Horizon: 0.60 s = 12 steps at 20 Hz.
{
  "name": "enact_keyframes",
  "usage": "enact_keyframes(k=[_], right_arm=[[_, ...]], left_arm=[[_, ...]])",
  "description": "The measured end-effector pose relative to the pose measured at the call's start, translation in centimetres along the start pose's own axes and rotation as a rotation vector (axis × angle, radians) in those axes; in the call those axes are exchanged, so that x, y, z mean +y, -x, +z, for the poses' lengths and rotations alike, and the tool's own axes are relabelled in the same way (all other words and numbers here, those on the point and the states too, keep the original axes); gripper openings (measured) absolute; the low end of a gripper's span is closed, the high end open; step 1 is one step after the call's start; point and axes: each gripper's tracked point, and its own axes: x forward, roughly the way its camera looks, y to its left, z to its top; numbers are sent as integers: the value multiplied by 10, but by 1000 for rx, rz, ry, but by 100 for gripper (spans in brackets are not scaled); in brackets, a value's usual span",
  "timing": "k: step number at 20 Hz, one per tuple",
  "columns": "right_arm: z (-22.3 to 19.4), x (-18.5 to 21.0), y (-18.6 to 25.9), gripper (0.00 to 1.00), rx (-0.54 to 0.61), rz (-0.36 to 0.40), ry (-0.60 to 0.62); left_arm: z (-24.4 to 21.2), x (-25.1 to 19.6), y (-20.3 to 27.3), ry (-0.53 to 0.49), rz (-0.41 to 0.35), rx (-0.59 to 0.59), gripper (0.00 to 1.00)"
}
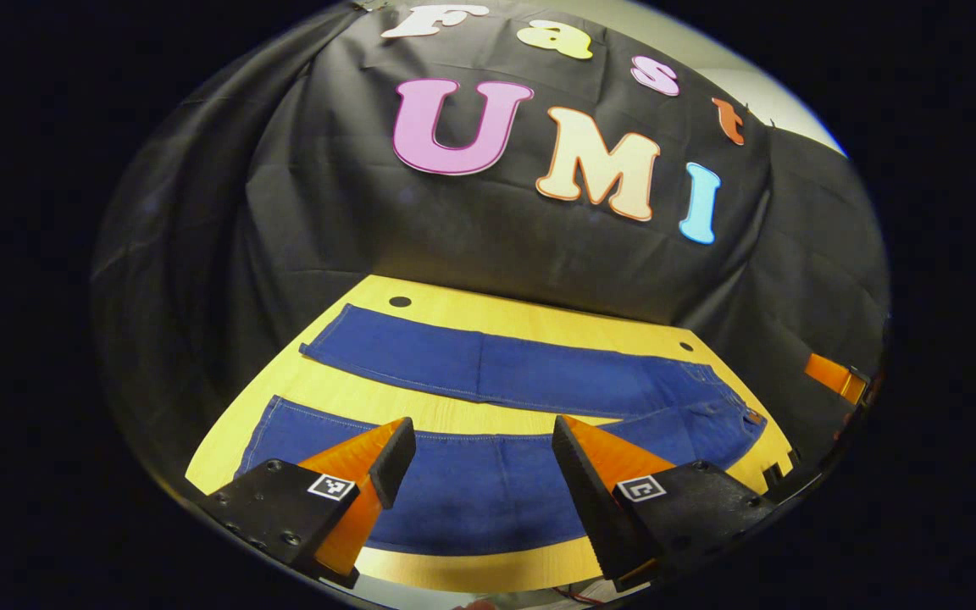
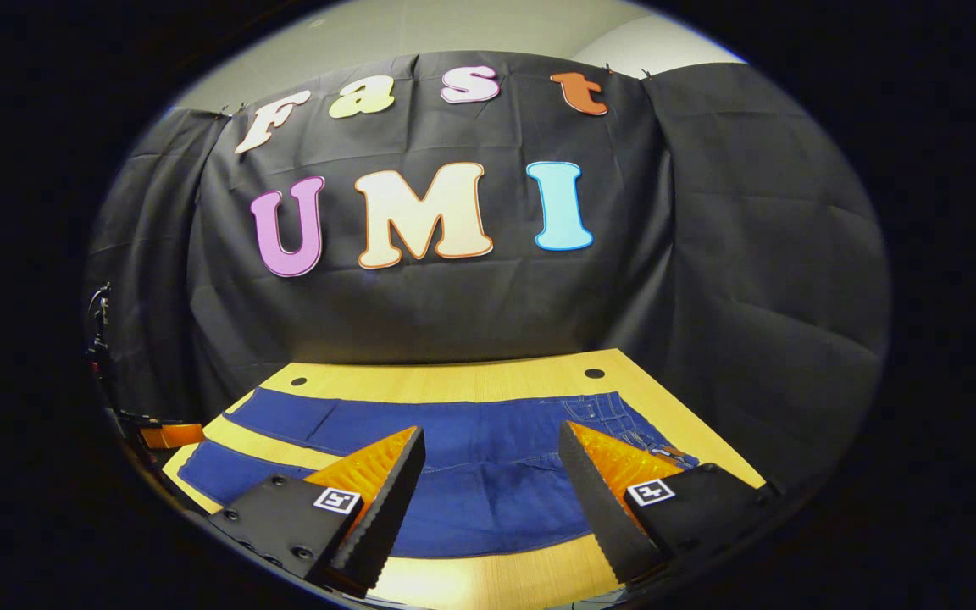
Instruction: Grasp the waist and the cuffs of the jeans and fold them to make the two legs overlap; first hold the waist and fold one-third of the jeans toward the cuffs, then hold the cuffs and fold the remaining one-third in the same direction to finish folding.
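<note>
In the left gripper view, the left gripper hangs above the jeans with its fingers spread wide and nothing between them. The jeans lie flat on the wooden table, legs apart in a V; the cuffs point to 9 o'clock and the waist sits at 3 o'clock.

In the right gripper view, the right gripper also hovers released over the jeans, the waist at 1 o'clock and the cuffs at 9 o'clock. The wooden table meets the black cloth wall at 12 o'clock.
</note>
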Motion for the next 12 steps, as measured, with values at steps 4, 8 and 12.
enact_keyframes(k=[4,8,12], right_arm=[[-15,3,1,98,41,14,18],[-32,10,5,98,84,38,60],[-38,23,8,98,112,77,71]], left_arm=[[-28,11,2,-74,-57,116,96],[-58,36,7,-204,-116,240,96],[-107,56,23,-376,-264,453,96]])
